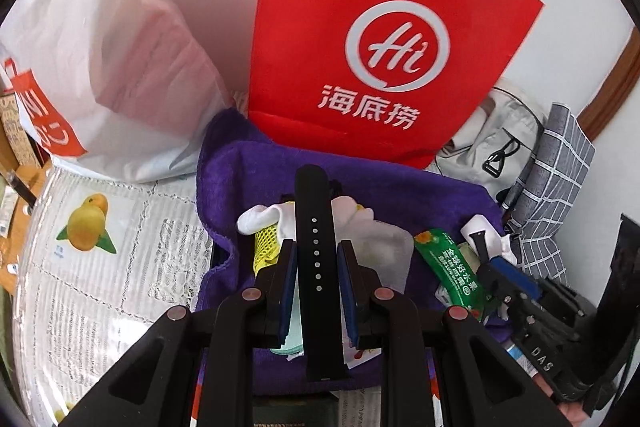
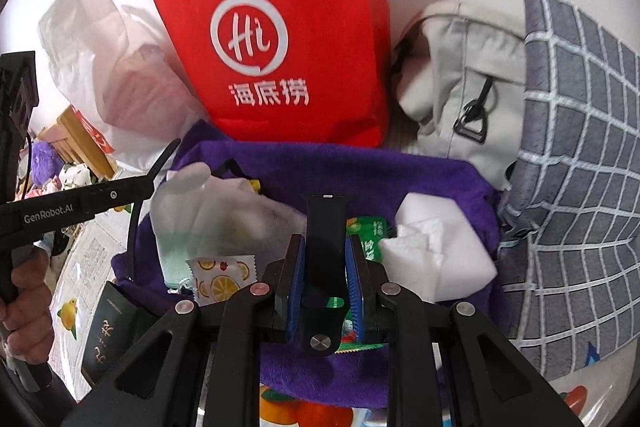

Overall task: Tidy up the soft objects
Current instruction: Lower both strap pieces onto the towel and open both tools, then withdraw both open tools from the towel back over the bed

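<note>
Nearest to me, my left gripper (image 1: 316, 259) has its fingers (image 1: 289, 267) clamped on a black strap (image 1: 315, 247) with a row of holes, which runs upright between the blue pads and sticks out past their tips. My right gripper (image 2: 325, 255) is clamped the same way on the other strap piece (image 2: 325, 227), the short one with a metal stud at its near end. Both straps hang over the purple towel (image 2: 400, 171), which is spread across the middle of the counter (image 1: 100, 267). On the towel lie small soft things: a lemon-print sachet (image 2: 222, 277) and a clear pouch (image 2: 216, 211) to the left, a green packet (image 1: 452, 267) and a white sponge (image 2: 436, 243) to the right, and a bit of yellow mesh (image 1: 266, 241) just left of my left fingers. A dark booklet (image 2: 106, 331) lies at the towel's near left corner. My left hand (image 2: 28, 291) shows at the left of the right view, around the gripper handle. Beyond the towel, toward the counter's far edge, a red bag (image 1: 360, 27) stands upright, its base touching the towel. Left of it slumps a white plastic bag (image 1: 100, 47); right of it sit a grey bag (image 2: 460, 67) and a grey checked cloth (image 2: 580, 147).
</note>
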A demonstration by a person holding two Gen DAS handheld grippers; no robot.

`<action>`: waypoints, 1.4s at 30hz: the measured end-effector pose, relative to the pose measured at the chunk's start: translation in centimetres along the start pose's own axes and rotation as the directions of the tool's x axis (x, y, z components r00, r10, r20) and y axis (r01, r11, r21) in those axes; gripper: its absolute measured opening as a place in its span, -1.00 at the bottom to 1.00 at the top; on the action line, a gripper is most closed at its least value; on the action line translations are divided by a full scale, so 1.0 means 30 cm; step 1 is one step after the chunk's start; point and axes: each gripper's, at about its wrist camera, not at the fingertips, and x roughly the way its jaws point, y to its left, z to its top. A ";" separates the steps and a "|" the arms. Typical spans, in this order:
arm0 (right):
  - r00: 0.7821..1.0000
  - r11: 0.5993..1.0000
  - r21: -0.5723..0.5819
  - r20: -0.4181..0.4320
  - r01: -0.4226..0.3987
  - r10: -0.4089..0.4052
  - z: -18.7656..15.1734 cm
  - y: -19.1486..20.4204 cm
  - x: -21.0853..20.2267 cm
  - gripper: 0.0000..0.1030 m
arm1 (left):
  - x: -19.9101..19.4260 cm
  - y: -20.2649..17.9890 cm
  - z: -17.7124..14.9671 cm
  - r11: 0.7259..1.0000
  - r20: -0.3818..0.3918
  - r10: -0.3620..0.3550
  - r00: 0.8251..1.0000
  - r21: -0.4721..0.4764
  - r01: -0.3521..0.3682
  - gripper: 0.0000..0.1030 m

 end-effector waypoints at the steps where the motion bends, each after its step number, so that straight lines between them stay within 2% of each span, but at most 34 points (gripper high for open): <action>1: 1.000 1.000 0.005 -0.006 0.000 0.000 -0.003 -0.001 0.013 -0.60 | 0.007 0.004 0.000 1.000 -0.006 -0.008 1.000 -0.007 0.008 -0.62; 4: 1.000 1.000 0.026 -0.025 -0.008 0.008 -0.010 -0.006 0.041 -0.60 | 0.026 0.004 -0.001 0.999 -0.026 -0.036 0.999 -0.021 0.036 -0.62; 12: 0.988 0.997 0.072 -0.154 -0.004 0.015 -0.041 -0.026 0.153 -0.59 | 0.088 -0.025 -0.013 1.000 -0.062 -0.026 0.998 -0.018 0.025 -0.61; 24: 0.989 0.997 0.068 -0.143 -0.034 0.044 -0.022 -0.023 0.108 -0.56 | 0.130 -0.024 -0.022 0.999 -0.110 -0.031 0.993 -0.032 0.028 -0.61; 26: 0.990 0.997 0.066 -0.129 -0.050 0.058 -0.017 -0.020 0.078 -0.45 | 0.129 -0.023 -0.022 0.999 -0.121 -0.037 0.992 -0.032 0.034 -0.53; 28: 0.992 0.997 0.062 -0.108 -0.052 0.058 -0.010 -0.016 0.048 -0.15 | 0.127 -0.025 -0.021 0.998 -0.129 -0.047 0.991 -0.038 0.043 -0.42; 33: 0.998 0.999 0.038 -0.061 -0.020 0.022 0.006 -0.002 -0.048 -0.04 | 0.080 -0.022 -0.032 0.999 -0.120 -0.027 0.992 -0.037 0.023 -0.27; 35: 0.999 0.999 0.051 -0.038 -0.013 0.015 0.011 -0.007 -0.105 0.09 | 0.044 -0.031 -0.035 1.000 -0.101 -0.004 0.995 -0.021 0.002 -0.18; 37: 1.000 0.997 0.075 -0.025 -0.010 0.012 0.007 -0.017 -0.152 0.31 | 0.007 -0.041 -0.042 1.000 -0.072 0.018 0.997 -0.004 -0.019 -0.01; 38: 1.000 0.997 0.076 -0.030 0.000 0.003 0.000 -0.019 -0.176 0.34 | -0.020 -0.048 -0.053 1.000 -0.058 0.028 0.998 0.003 -0.028 0.06; 42: 0.997 0.998 0.021 -0.046 0.065 -0.064 -0.028 0.011 -0.234 0.36 | -0.103 -0.077 -0.096 1.000 -0.055 0.018 0.998 0.018 -0.017 0.07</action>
